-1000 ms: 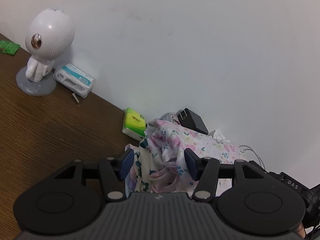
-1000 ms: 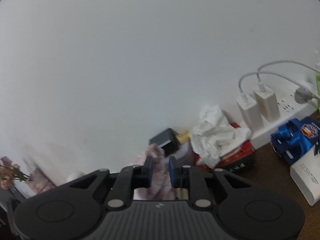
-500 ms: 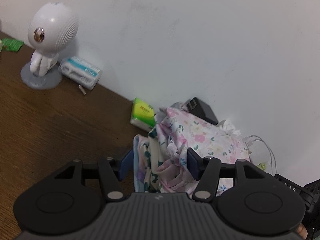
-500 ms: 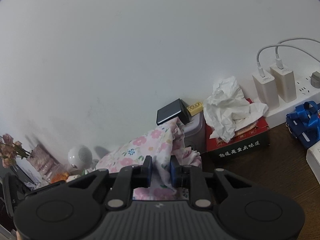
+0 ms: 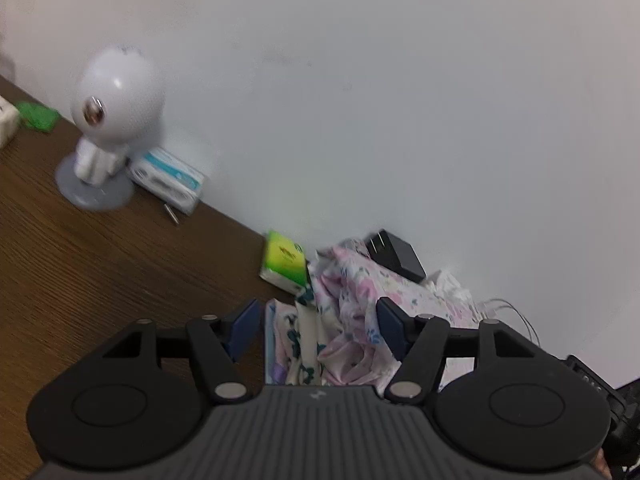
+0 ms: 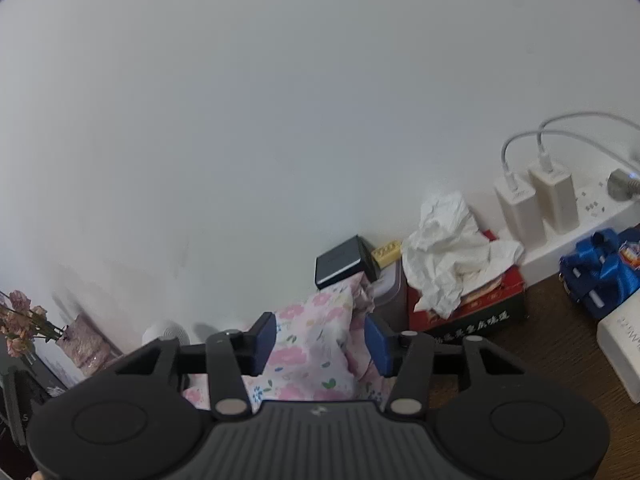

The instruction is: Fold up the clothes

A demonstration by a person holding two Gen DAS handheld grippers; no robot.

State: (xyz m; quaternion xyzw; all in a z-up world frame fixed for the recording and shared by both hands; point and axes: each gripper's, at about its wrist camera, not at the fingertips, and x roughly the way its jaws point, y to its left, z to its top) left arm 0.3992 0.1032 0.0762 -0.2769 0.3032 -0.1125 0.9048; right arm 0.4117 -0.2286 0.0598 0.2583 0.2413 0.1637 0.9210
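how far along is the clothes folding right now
Done: nothing visibly; the floral garment lies bunched against the wall. In hand: both the left hand-held gripper and the right hand-held gripper are opening with cloth between the jaws, gripping nothing. Left: spreading and folding it all.

From my remote seat I saw a plain white wall (image 5: 360, 100) that filled most of both views, evenly and softly lit, with a few faint smudges. It met a dark brown wood-grain surface (image 5: 80, 280) that ran along its foot. At the far left a white round-headed figurine (image 5: 114, 120) stood on a grey disc against the wall. Off to the right a white power strip (image 6: 580, 232) lay at the wall's base with two white chargers (image 6: 536, 204) plugged in, their cables arching upward. Dried pink flowers (image 6: 20, 320) showed at the left edge.
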